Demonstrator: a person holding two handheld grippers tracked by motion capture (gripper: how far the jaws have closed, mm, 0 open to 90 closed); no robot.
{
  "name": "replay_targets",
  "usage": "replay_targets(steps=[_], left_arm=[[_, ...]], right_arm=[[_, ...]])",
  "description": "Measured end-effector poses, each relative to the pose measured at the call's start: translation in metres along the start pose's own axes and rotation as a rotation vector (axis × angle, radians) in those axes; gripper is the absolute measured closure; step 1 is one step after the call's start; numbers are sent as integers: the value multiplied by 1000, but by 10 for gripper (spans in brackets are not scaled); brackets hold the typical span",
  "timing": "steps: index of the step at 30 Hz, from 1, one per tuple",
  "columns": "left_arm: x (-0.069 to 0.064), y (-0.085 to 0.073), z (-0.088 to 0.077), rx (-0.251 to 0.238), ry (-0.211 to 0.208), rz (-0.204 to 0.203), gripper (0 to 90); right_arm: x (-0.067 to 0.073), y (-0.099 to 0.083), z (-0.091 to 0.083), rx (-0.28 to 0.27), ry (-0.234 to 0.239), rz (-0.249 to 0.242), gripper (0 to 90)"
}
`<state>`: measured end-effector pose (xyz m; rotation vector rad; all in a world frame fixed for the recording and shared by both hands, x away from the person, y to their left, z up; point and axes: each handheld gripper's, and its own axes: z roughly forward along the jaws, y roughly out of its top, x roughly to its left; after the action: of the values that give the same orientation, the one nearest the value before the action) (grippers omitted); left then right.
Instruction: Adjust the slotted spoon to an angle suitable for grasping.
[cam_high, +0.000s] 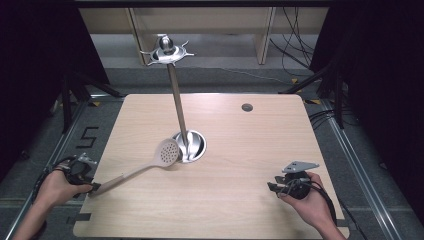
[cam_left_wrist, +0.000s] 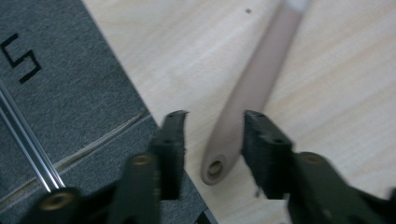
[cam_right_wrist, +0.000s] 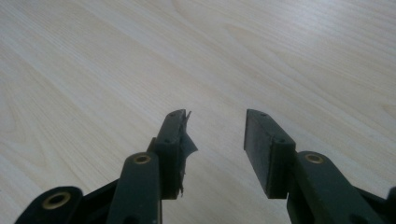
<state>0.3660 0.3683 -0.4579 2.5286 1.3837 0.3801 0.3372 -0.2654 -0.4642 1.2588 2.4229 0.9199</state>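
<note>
High view: floor marking "5" (cam_high: 88, 137) left of table (cam_high: 240, 210). Skimmer (cam_high: 150, 165) lies near stand base (cam_high: 196, 145), handle end at left gripper (cam_high: 96, 188).

Left gripper view: jaws straddle handle, not clamped.

Right gripper view: right gripper (cam_right_wrist: 215, 135) parted, nothing between.

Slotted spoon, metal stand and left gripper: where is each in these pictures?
slotted spoon (cam_high: 167, 152), high view, on its perforated head.
metal stand (cam_high: 176, 95), high view, on its upright pole.
left gripper (cam_left_wrist: 212, 135), left gripper view, midway between its jaw tips.
</note>
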Motion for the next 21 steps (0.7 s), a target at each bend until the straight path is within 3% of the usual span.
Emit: replay_targets(steps=[3, 4, 8, 10, 14, 16, 18, 20, 21], left_arm=[[3, 3, 7, 8, 59, -28, 852], [4, 4, 12, 49, 61, -16, 888], [2, 6, 14, 96, 38, 8, 893], [-2, 7, 17, 88, 18, 22, 894], [-13, 10, 18, 143, 13, 96, 897], [-15, 12, 17, 163, 14, 104, 897], [-19, 16, 14, 224, -10, 130, 898], [-23, 17, 12, 231, -62, 194, 898], [-28, 17, 11, 225, -94, 201, 898]], right_arm=[[2, 1, -1, 7, 5, 15, 596], [2, 1, -1, 7, 4, 13, 596], [0, 0, 0, 1, -1, 0, 596], [0, 0, 0, 0, -1, -1, 596], [2, 1, -1, 7, 5, 14, 596], [2, 1, -1, 6, 5, 13, 596], [1, 0, -1, 6, 3, 14, 596], [1, 0, -1, 3, 1, 5, 596], [0, 0, 0, 2, -1, -1, 597]])
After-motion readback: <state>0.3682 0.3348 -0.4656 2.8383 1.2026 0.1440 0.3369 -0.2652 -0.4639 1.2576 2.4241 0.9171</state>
